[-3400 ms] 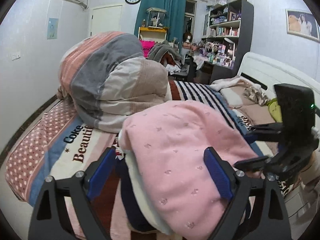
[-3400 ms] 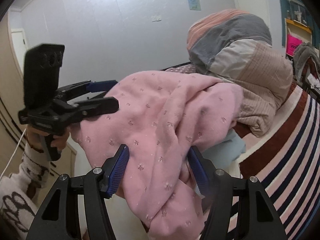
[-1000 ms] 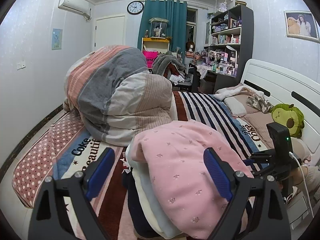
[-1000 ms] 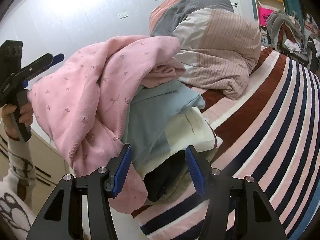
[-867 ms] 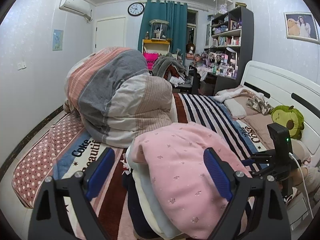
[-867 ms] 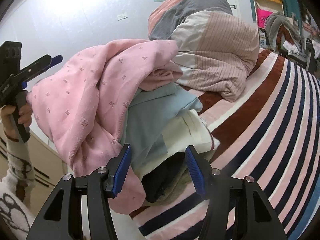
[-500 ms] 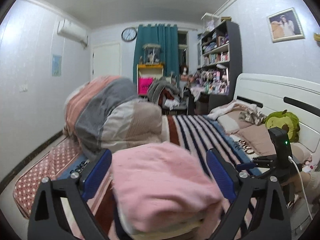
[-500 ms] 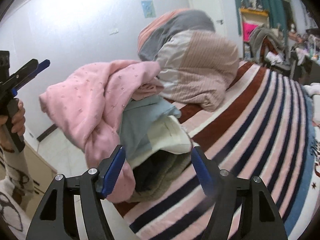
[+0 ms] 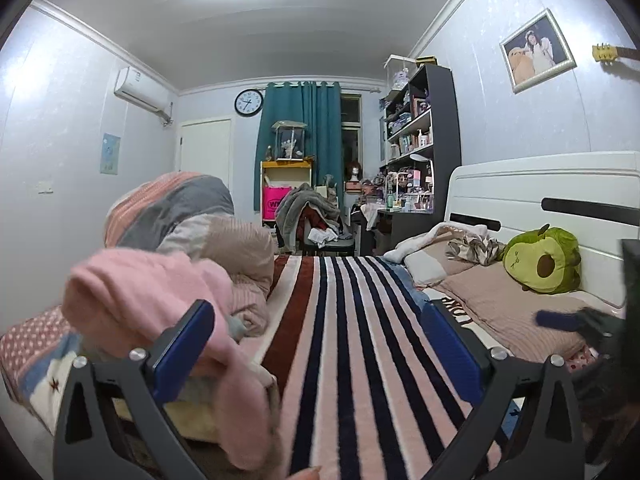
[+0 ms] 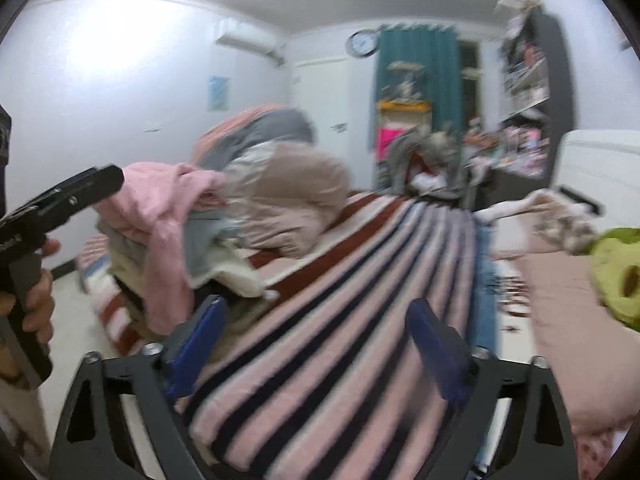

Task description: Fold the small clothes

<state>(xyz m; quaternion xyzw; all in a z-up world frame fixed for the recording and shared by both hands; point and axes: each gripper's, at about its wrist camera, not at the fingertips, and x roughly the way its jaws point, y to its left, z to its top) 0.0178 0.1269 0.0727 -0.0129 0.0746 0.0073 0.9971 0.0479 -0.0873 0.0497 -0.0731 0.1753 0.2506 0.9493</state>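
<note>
Both grippers: left gripper [image 9: 320, 344] and right gripper [image 10: 316, 340] stood wide, jaws just opened, nothing between them.
Change: pink top [image 9: 152, 300], earlier framed by both, sat left of each, on the stack [image 10: 200, 256].
Meaning: this garment likely done; next one needed.
Left view: sharp; bed [image 9: 344, 320] bare ahead.
Right view: blurred; showed the stack's lower layers.

Pale-walled bedroom: teal curtain [image 9: 300, 148], wall clock [image 9: 248, 102], dark shelving [image 9: 420, 136], white headboard [image 9: 540, 196].
</note>
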